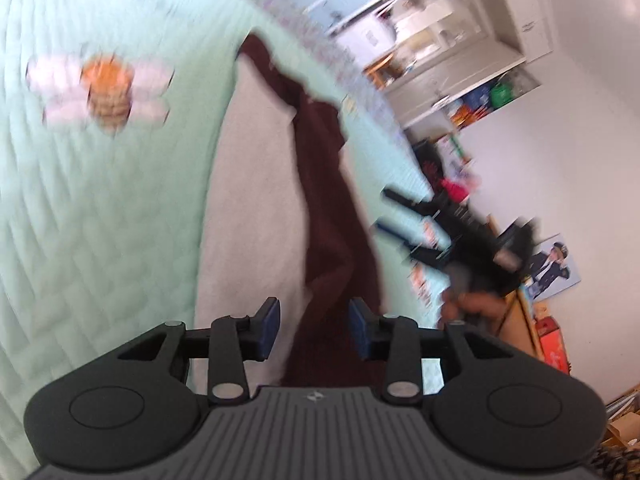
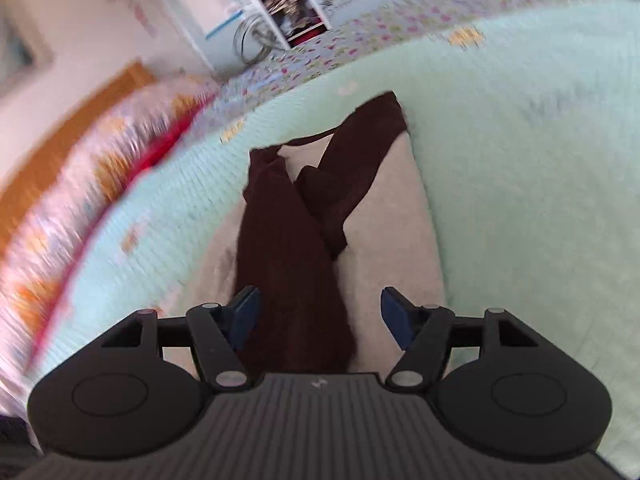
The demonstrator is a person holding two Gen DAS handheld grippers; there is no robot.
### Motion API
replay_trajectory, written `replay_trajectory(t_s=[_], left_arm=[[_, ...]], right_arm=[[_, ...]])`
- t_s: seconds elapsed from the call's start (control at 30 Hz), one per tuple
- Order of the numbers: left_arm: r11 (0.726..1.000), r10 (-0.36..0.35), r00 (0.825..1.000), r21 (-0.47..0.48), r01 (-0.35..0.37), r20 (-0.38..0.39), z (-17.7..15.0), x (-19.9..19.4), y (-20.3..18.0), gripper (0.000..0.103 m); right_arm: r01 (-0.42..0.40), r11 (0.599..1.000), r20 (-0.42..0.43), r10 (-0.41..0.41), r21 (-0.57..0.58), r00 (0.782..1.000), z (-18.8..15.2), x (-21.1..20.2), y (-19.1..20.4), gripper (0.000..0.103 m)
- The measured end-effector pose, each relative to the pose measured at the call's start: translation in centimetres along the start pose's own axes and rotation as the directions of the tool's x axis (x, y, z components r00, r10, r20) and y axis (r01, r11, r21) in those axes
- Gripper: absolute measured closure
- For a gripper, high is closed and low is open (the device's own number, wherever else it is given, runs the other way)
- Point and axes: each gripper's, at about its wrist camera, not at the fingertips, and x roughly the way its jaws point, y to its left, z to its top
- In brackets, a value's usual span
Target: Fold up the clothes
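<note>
In the left wrist view, a pale mint quilted bedspread point(image 1: 100, 200) fills the left side, with a blurred orange and pink embroidered motif point(image 1: 106, 90) stitched on it. To its right lies a light grey towel-like cloth point(image 1: 256, 208) spread flat on the bed, and on that cloth rests the dark maroon garment point(image 1: 332, 208), a long narrow piece running from the far edge of the bed down toward the camera. The left gripper point(image 1: 314, 330) sits low over the near end of the garment; its blue-padded fingers point(image 1: 269, 326) stand apart, released, with the maroon fabric passing between them but not pinched. Farther right, the right gripper point(image 1: 404, 216) appears as a blurred black shape beside the garment, carried by a hand point(image 1: 468, 304). Behind it, white shelves point(image 1: 448, 40) line the wall.

In the right wrist view, a floral patterned blanket point(image 2: 100, 168) streaks along the left, then the mint bedspread point(image 2: 540, 160), then the grey cloth point(image 2: 396, 224). The maroon garment point(image 2: 288, 240) lies on it, two leg-like lengths crossing near the far end. The right gripper point(image 2: 320, 320) hovers over its near end, fingers point(image 2: 394, 314) spread wide and released, clamping nothing; the left finger is just beside the fabric's edge.
</note>
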Motion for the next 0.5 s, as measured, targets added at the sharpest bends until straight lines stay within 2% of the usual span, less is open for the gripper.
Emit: replay_trajectory(t_s=[0.03, 0.1, 0.2, 0.33, 0.5], left_arm=[[1.000, -0.011, 1.000, 0.004, 0.011, 0.020, 0.6, -0.5, -0.4, 0.060], [1.000, -0.016, 0.998, 0.003, 0.016, 0.056, 1.7, -1.2, -1.1, 0.048], [0.999, 0.036, 0.998, 0.036, -0.038, 0.047, 4.0, 0.6, -2.4, 0.048], [0.988, 0.104, 0.994, 0.107, -0.107, 0.034, 8.4, 5.9, -3.5, 0.049], [0.956, 0.216, 0.976, 0.196, -0.219, 0.038, 14.1, 12.9, -4.4, 0.050]], right_arm=[[-0.044, 0.997, -0.003, 0.044, 0.065, 0.999, -0.1, 0.1, -0.9, 0.034], [-0.083, 0.988, -0.014, 0.086, 0.131, 0.996, -0.4, 0.2, -2.0, 0.034], [-0.134, 0.968, -0.026, 0.143, 0.212, 0.989, -1.4, 0.1, -3.1, 0.034], [-0.217, 0.924, -0.017, 0.235, 0.314, 0.972, -3.5, -0.7, -4.2, 0.034], [-0.257, 0.907, 0.008, 0.270, 0.334, 0.963, -5.5, -1.5, -5.1, 0.034]])
